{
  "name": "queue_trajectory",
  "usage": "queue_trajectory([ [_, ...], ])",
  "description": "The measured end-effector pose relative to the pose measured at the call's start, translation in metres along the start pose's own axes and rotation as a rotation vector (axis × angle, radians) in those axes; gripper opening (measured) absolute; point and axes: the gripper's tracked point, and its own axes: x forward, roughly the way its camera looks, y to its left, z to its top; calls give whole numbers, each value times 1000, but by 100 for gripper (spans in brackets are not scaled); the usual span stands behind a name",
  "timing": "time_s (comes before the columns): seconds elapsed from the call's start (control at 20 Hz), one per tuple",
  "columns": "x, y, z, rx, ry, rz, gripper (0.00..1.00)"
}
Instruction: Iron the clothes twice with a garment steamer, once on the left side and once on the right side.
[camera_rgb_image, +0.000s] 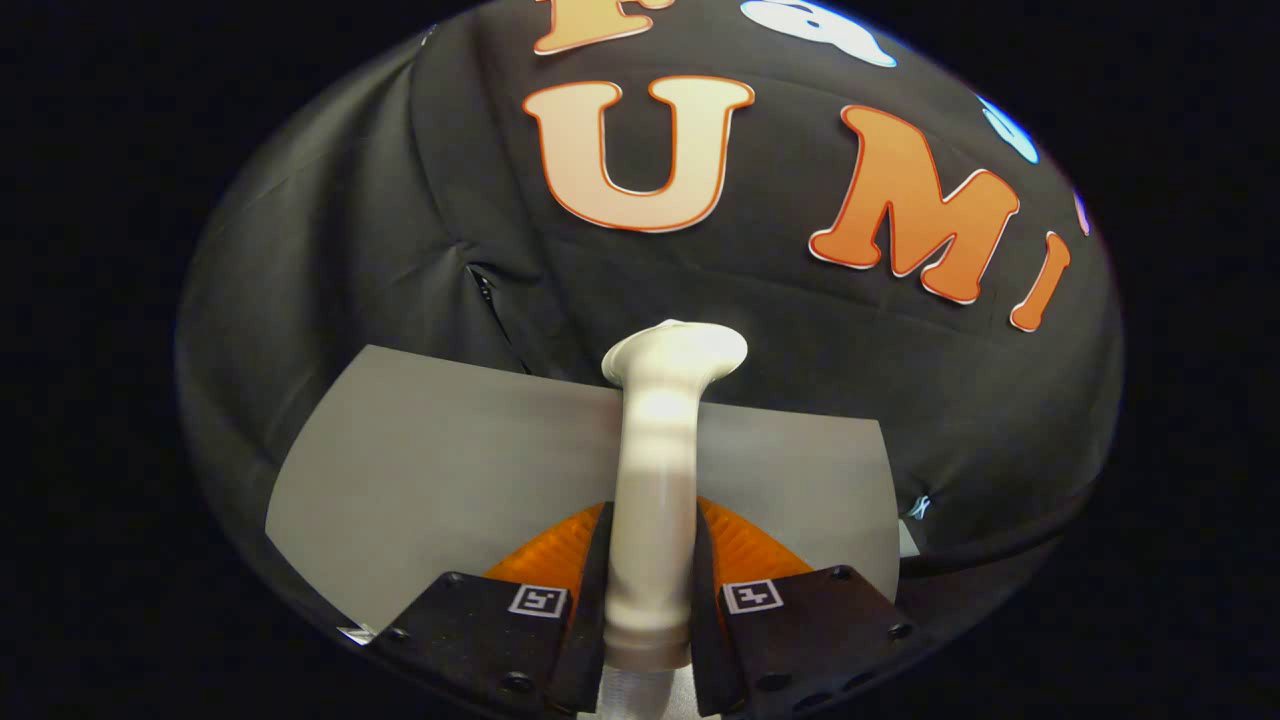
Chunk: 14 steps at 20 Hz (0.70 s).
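A white garment steamer (655, 470) stands upright between my fingers, its handle running forward and its flared head (676, 352) at the far end, facing the dark cloth beyond. My gripper (650, 560) is shut on the steamer's handle, with both pads pressing its sides. A black garment (520, 260) with a zip hangs against the booth's wall ahead and to the left of the steamer's head, showing folds and creases. The steamer's head sits just short of the cloth; whether it touches it I cannot tell.
A grey tabletop (440, 470) lies below and ahead of my fingers, ending at the black cloth wall. The cloth drapes around the table's left and right sides.
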Motion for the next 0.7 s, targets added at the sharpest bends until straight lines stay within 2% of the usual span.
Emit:
queue_trajectory([
  [0.3,-56,17,7,-77,-162,48,42],
  [0.7,-163,34,14,-50,-340,175,42],
])
